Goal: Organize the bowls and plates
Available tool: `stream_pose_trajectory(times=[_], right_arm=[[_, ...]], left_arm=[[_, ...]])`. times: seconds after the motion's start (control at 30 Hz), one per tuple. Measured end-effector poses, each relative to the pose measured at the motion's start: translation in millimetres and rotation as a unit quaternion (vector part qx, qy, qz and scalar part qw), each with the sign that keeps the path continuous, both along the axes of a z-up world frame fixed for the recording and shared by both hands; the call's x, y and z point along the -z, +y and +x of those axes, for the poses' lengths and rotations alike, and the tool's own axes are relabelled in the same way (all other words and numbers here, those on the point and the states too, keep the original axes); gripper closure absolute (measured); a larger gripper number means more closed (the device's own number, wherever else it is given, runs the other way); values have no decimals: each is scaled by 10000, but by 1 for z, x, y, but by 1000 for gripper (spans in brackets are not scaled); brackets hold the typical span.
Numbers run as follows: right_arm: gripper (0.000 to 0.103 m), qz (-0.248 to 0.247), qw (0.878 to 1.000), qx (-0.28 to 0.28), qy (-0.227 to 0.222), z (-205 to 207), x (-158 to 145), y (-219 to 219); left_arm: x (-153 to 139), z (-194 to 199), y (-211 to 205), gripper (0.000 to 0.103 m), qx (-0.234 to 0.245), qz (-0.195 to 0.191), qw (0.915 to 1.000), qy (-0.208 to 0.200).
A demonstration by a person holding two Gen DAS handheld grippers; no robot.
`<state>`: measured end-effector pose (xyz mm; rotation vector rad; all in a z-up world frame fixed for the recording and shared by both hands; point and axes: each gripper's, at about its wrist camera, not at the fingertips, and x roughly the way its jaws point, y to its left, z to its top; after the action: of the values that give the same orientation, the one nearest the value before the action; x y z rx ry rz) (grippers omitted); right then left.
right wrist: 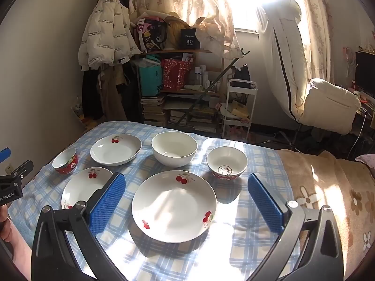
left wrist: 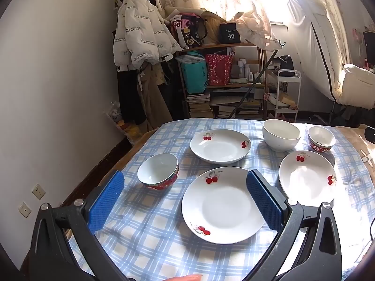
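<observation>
Left tongs (left wrist: 185, 201): wide open, empty, above a white cherry-printed ceramic plate (left wrist: 222, 205).
Right tongs (right wrist: 186, 202): wide open, empty, above another cherry plate (right wrist: 174, 206).

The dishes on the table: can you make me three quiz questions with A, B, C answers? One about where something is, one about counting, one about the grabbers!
1. Where is the big white bowl?
A. Inside a plate
B. On the cloth, between the far plate and a red bowl
C. In a gripper

2. How many cherry plates are there?
A. Three
B. One
C. Five

3. How are the grippers?
A. Both shut on plates
B. Both open, holding nothing
C. One holds a bowl

Answers:
1 B: it stands alone on the cloth between them.
2 A: far plate, left plate, near plate.
3 B: left gripper and right gripper have jaws spread wide, nothing between the pads.
</observation>
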<state>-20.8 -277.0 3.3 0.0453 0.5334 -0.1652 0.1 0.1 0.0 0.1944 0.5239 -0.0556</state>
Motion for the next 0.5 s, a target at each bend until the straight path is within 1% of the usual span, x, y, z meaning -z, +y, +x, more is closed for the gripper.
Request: stream_pose_trajectory(times=[0.5], right_arm=[[0, 21, 10000, 2, 6, 0, 0, -1]], left_arm=[[-2, -1, 2, 1, -32, 42, 10000, -31]])
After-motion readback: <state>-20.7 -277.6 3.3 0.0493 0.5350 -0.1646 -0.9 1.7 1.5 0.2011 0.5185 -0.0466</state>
